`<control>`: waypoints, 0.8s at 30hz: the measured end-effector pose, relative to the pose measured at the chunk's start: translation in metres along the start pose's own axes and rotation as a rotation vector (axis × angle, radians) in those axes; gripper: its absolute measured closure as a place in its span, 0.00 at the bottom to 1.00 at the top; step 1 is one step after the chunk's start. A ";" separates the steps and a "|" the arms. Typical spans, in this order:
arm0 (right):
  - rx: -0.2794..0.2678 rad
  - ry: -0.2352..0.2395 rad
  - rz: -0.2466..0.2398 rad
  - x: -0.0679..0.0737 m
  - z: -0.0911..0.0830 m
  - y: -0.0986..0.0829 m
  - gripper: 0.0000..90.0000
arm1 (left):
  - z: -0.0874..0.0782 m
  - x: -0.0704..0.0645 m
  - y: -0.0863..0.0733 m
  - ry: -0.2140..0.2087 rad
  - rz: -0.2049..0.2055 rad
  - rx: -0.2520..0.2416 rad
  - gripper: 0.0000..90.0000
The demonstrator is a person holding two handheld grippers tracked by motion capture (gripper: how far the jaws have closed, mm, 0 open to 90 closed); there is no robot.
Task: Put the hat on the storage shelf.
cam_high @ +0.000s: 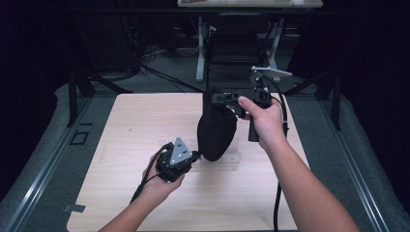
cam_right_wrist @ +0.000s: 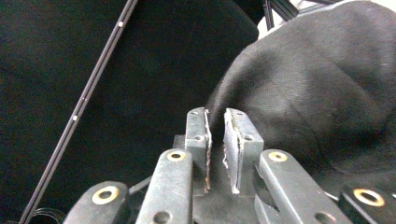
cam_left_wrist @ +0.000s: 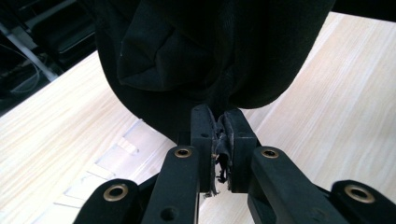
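Left gripper [cam_high: 194,155] sits low over the wooden table [cam_high: 145,125], jaws clamped on a thin fold at the bottom edge of the black cloth garment [cam_high: 216,133]. The left gripper view confirms it: fabric is pinched flat between the pads [cam_left_wrist: 219,144].

The garment hangs in the middle, lifted off the table, lower end near the surface just beside the left gripper. It sags and bulges, so we judge it soft, light, zero stiffness, not fragile. It will drape and swing, and a thin pinch could slip.

Right gripper [cam_high: 232,100] holds up the top end. In its own view the jaws [cam_right_wrist: 215,135] show a narrow gap and we see no cloth between the pads; whatever it grips may sit lower down, so we can't tell.

Best hold, we think: hems or seams, bunched thicker, at opposite edges.
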State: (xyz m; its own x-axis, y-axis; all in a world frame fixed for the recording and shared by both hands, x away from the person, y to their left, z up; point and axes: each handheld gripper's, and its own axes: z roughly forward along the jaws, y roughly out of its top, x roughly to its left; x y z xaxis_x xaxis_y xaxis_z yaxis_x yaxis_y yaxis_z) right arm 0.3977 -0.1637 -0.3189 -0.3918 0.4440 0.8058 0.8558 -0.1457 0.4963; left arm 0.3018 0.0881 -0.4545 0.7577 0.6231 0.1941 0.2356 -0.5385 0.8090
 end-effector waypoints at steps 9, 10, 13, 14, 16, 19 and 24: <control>-0.033 -0.049 -0.006 -0.009 -0.024 -0.001 0.88 | -0.006 0.016 -0.021 0.026 -0.048 0.010 0.95; -0.040 -0.053 -0.002 -0.010 -0.026 -0.002 0.88 | -0.006 0.016 -0.021 0.026 -0.048 0.010 0.95; -0.045 -0.062 0.001 -0.013 -0.030 -0.003 0.88 | 0.000 0.021 -0.042 0.027 -0.101 0.051 0.95; -0.045 -0.062 0.001 -0.013 -0.030 -0.003 0.88 | 0.000 0.021 -0.042 0.027 -0.101 0.051 0.95; -0.052 -0.074 -0.003 -0.014 -0.033 -0.004 0.88 | 0.000 0.025 -0.053 0.035 -0.140 0.047 0.94; -0.053 -0.090 -0.018 -0.014 -0.035 -0.005 0.88 | -0.001 0.027 -0.062 0.020 -0.164 0.039 0.94; -0.054 -0.125 -0.039 -0.014 -0.037 -0.008 0.87 | -0.001 0.024 -0.063 0.027 -0.161 0.035 0.93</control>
State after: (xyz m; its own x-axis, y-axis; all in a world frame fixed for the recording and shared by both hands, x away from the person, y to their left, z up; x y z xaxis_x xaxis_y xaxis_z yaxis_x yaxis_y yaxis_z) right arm 0.3839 -0.2016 -0.3224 -0.3765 0.5564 0.7407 0.8201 -0.1717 0.5458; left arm 0.3044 0.1369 -0.5001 0.6923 0.7174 0.0785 0.3739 -0.4497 0.8112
